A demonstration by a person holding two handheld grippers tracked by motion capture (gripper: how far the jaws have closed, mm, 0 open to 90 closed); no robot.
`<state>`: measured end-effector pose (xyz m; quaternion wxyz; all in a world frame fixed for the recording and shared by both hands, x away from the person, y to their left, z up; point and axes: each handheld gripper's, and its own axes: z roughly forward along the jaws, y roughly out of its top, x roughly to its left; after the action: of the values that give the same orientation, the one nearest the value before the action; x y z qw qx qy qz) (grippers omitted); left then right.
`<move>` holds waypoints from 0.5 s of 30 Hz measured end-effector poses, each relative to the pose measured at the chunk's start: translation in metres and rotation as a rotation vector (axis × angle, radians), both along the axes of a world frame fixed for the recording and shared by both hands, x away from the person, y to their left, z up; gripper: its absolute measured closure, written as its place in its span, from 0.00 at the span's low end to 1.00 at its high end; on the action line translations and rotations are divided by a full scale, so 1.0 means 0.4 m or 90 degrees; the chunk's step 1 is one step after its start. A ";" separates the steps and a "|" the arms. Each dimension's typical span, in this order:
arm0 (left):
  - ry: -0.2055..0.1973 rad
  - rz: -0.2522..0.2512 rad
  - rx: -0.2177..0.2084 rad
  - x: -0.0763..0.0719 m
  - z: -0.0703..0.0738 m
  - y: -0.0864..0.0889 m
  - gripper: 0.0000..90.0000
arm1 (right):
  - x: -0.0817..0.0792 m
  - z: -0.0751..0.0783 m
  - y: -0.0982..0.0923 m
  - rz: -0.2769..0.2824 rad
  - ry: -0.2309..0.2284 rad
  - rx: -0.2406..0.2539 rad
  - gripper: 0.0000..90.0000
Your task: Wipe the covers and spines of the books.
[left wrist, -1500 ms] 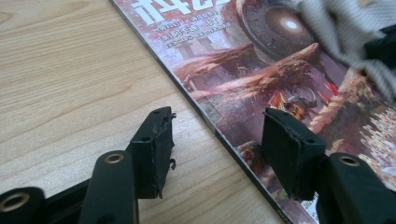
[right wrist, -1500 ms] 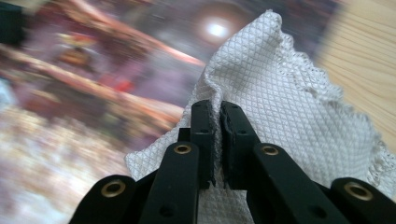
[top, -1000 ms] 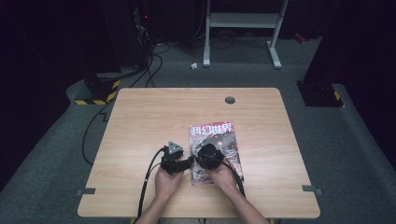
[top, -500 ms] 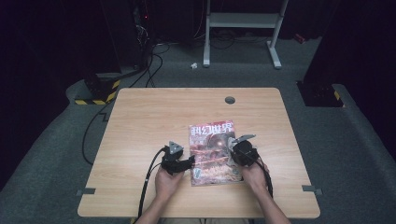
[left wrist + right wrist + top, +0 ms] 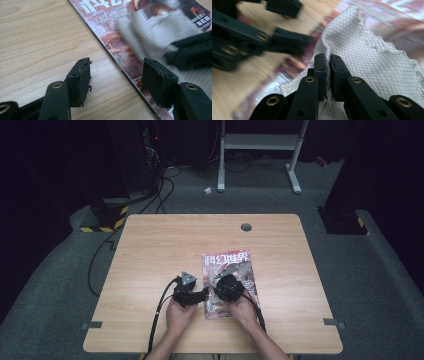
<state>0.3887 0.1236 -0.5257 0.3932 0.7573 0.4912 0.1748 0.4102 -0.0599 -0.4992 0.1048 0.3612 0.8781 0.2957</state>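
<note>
Wiping the magazine (image 5: 227, 272), our right hand-held gripper (image 5: 328, 60) clenched the cloth (image 5: 372, 62); our left hand-held gripper (image 5: 115, 75), jaws just widened with nothing between them, probably steadies its edge next.

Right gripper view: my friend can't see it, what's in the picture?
The right gripper pinches a white, diamond-textured cloth between its shut black fingers. Under the cloth lies a blurry magazine on a wooden table, with the left gripper nearby.

Wooden desk (image 5: 150, 250) on grey floor, magazine (image 5: 240, 262) lying flat right of centre, left hand-held gripper (image 5: 200, 295) just beside its left edge, right hand-held gripper (image 5: 220, 279) over its cover, cables trailing back.
</note>
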 end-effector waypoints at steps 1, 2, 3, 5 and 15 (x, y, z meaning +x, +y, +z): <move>0.000 0.000 0.000 0.000 0.000 0.000 0.44 | 0.002 0.000 -0.017 -0.005 -0.013 -0.012 0.93; 0.000 0.000 -0.001 0.000 0.000 0.000 0.44 | 0.003 0.001 -0.033 -0.015 -0.017 -0.017 0.93; 0.001 0.000 -0.001 0.000 0.000 0.000 0.44 | 0.006 0.002 -0.060 -0.033 -0.019 -0.020 0.92; 0.001 -0.001 -0.001 0.000 0.000 0.000 0.44 | 0.015 0.002 -0.128 -0.076 -0.020 -0.017 0.90; 0.041 -0.043 -0.008 0.029 0.015 -0.031 0.56 | 0.051 -0.005 -0.306 -0.186 0.053 0.066 0.79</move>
<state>0.4003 0.1112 -0.5197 0.3877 0.7763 0.4788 0.1334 0.4308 -0.1824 -0.5010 0.0915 0.5022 0.8031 0.3074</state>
